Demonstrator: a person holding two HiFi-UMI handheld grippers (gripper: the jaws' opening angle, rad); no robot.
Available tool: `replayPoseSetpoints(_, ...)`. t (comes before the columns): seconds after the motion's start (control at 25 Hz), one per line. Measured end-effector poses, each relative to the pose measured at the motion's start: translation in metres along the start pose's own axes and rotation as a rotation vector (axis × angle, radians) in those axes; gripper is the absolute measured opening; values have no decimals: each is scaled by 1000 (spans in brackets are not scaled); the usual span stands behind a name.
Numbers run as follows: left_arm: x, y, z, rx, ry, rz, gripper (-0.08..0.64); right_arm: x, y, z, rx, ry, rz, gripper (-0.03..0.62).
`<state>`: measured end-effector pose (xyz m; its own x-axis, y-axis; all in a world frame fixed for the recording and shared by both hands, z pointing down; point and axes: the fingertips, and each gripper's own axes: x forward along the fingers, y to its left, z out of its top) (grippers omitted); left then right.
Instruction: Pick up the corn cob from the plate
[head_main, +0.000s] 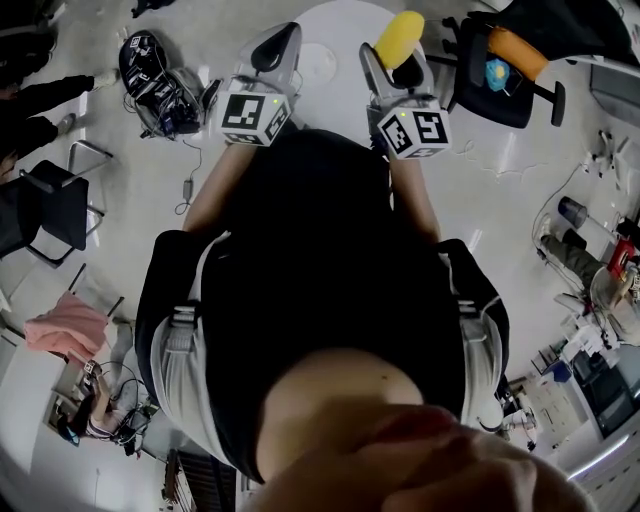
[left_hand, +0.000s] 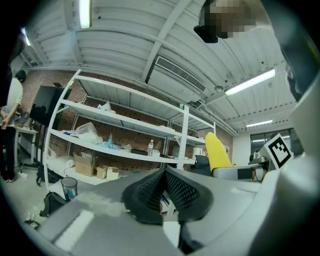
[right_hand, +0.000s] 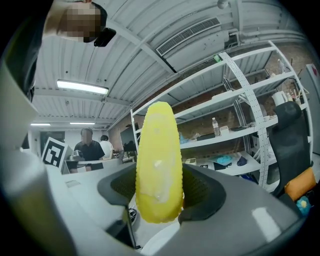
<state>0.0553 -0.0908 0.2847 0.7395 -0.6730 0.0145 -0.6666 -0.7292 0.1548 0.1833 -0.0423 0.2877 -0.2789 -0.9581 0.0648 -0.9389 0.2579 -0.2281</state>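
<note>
Far on my left a pink cloth (head_main: 65, 328) lies on the floor, and a black bag (head_main: 155, 85) sits further off among some cables. My left hand-held gripper (head_main: 274, 50) points level ahead of me, its marker cube (head_main: 253, 113) nearest my chest. In the left gripper view its two black pads (left_hand: 147, 192) are pressed together at the tips with nothing between them. Beyond them stands a white shelf rack (left_hand: 125, 132) loaded with boxes and bags.

Between my two arms and below them shows the round white desk (head_main: 335, 20). My right hand-held gripper (head_main: 398, 65) is level too, near the left one but apart from it, and it pinches the corn cob (head_main: 400, 35). In the right gripper view the corn cob (right_hand: 159, 165) stands upright between the jaws. A ribbed pad presses on each side of its lower half, its tip rises well above them, and its blunt end hangs just under them. It is held up in the air, off the desk.

To the right stands a black office chair (head_main: 495, 75) with an orange thing and a small blue thing on it.
</note>
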Motion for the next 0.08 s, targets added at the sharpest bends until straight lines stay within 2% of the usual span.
replayPoseSetpoints(0.08, 0, 1, -1, 0, -1, 1, 2, 2, 0, 0, 3, -2, 4, 262)
